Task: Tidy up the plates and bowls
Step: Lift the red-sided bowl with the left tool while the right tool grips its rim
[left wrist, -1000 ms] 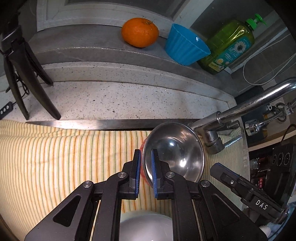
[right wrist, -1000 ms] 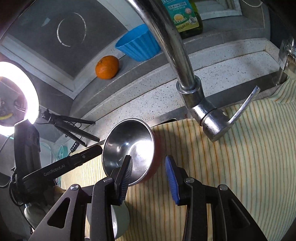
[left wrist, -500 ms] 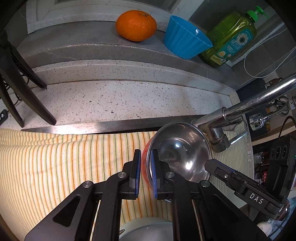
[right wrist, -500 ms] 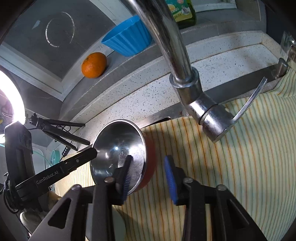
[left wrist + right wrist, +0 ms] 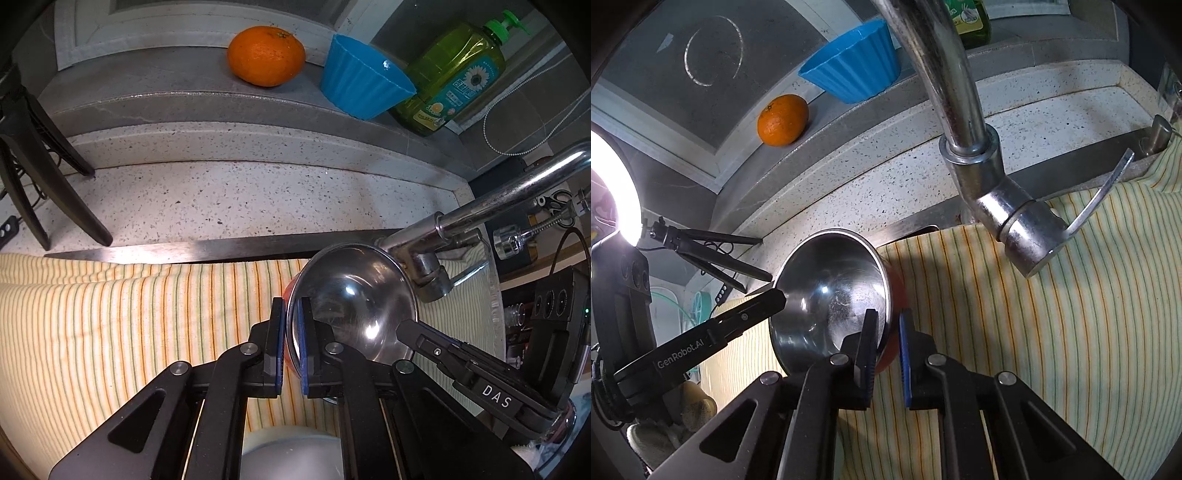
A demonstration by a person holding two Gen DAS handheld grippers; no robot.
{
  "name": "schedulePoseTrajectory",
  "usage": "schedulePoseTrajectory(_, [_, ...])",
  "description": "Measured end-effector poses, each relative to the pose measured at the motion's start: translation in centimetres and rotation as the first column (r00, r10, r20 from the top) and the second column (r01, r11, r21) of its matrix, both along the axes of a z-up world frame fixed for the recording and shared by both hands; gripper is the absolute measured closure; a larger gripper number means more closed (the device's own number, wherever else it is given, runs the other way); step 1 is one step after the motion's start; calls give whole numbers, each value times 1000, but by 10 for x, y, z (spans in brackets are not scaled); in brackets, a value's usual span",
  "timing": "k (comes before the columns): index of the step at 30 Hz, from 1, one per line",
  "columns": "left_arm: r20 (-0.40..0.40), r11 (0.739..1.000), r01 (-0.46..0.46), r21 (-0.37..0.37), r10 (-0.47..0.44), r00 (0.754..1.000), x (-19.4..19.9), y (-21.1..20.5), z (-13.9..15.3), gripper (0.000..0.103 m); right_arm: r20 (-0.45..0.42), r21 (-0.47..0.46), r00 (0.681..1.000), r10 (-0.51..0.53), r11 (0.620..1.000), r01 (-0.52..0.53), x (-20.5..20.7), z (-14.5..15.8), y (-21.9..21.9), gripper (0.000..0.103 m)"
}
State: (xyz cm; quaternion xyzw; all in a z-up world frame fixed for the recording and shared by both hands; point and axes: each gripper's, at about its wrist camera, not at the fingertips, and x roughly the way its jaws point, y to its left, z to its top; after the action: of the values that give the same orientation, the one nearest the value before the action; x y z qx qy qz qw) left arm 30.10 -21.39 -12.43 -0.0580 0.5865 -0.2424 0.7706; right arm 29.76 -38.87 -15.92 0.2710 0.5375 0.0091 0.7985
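A steel bowl with a red outside point(image 5: 354, 302) is held tilted above the striped cloth point(image 5: 110, 325), near the tap. My left gripper point(image 5: 291, 347) is shut on its left rim. My right gripper point(image 5: 888, 350) has closed on the opposite rim, one pad inside the bowl point(image 5: 831, 295) and one on the red outside. The right gripper's finger also shows in the left wrist view point(image 5: 461, 365), at the bowl's right edge. A pale bowl point(image 5: 291, 458) lies below, between my left fingers.
A steel tap point(image 5: 964, 122) with its lever point(image 5: 1100, 195) stands just right of the bowl. On the ledge are an orange point(image 5: 266, 55), a blue ribbed bowl point(image 5: 362, 92) and a green soap bottle point(image 5: 454, 81). A black tripod point(image 5: 44, 177) stands at left.
My right gripper has closed from wide open onto the bowl's rim. The bowl, held by my left gripper, has moved a little toward the tap.
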Motion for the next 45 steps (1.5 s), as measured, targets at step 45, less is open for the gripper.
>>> schedulePoseTrajectory(45, [130,984,-137,-116,152,980,-123,177,91,98,123,21,972,201,979,-205,-96,92,155,93])
